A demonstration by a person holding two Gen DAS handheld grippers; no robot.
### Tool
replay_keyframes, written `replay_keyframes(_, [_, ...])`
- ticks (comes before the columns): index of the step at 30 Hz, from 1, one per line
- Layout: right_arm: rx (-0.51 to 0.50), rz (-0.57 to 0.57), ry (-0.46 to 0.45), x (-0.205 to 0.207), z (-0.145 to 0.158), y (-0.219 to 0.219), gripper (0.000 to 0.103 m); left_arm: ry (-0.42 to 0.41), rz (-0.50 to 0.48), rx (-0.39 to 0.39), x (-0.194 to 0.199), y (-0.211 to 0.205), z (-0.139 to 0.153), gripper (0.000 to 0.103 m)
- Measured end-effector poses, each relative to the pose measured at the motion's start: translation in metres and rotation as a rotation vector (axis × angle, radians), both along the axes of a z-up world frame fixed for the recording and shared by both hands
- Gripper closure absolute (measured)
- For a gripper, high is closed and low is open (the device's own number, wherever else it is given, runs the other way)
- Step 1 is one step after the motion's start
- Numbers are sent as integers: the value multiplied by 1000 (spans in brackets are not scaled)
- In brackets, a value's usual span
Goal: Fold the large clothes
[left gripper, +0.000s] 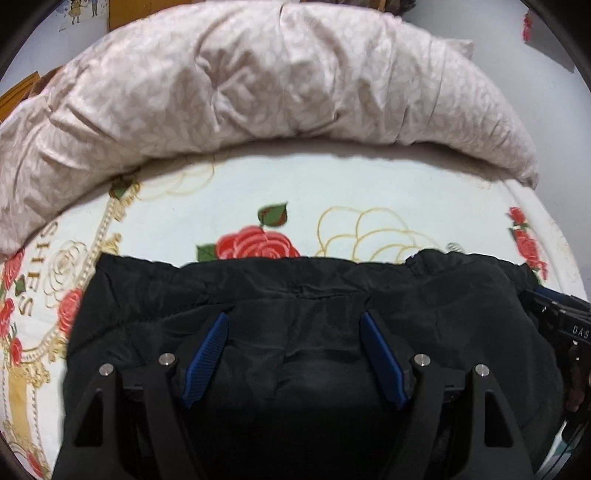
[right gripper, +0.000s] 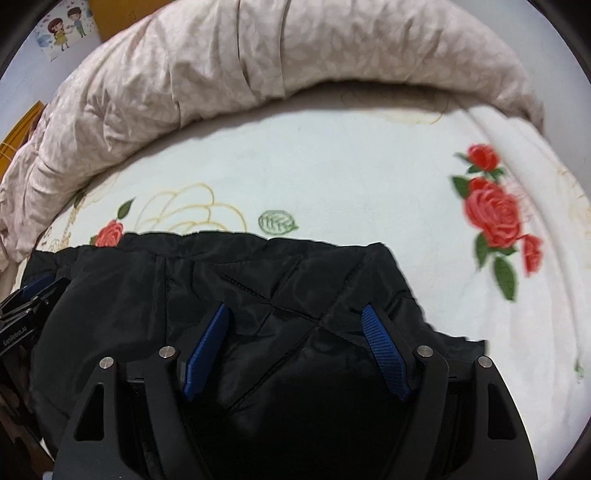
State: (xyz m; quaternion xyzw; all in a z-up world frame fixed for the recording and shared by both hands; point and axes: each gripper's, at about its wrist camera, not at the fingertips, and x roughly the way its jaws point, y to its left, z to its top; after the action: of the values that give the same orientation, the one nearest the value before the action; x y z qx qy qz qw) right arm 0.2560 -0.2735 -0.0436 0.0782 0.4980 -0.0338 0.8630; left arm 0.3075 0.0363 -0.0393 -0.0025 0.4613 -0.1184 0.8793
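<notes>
Black garment (left gripper: 295,295) on rose-print sheet (left gripper: 332,184), both tongs spread above it

A white rose-printed bedsheet (right gripper: 332,166) covers the bed, a rolled beige leaf-patterned quilt (left gripper: 258,81) along its far side, a cartoon sticker (right gripper: 64,31) on the wall beyond.

Black quilted jacket (left gripper: 314,295): faintly sheened synthetic cloth. White rose-printed bedsheet (right gripper: 332,166): matt cloth. Beige leaf-patterned duvet (left gripper: 258,81): crumpled matt cloth. Blue gripper pads (right gripper: 384,350): ribbed, textured.
</notes>
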Motion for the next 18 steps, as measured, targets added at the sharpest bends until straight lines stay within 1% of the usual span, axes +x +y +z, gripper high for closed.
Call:
replay_keyframes(3, [8,-3,-80,-32,26,-3,32,-71,-4,20,-19,26,18,26])
replay_keyframes(5, [29,-19,-135,-59,37,-9,32,-114,31,36,-31,51,23,26])
replay_keyframes(6, [35,-32,-146,-67,36,-10,32,-126,58,49,-34,62,21,26])
replay_keyframes(8, [42,-54,-135,-71,26,-14,32,-123,120,63,-32,82,11,26])
replay_keyframes(10, [30,-76,-109,-68,7,-17,32,-80,160,36,-23,93,-6,26])
replay_keyframes(11, [19,-87,-110,-65,0,-20,32,-69,164,15,-19,95,-13,26])
replay_keyframes(14, [14,-109,-103,-54,-11,-25,32,-70,155,17,-9,89,-29,25])
replay_keyframes(18, [-54,-89,-107,-48,-23,-24,32,-62,155,-9,6,85,-46,21])
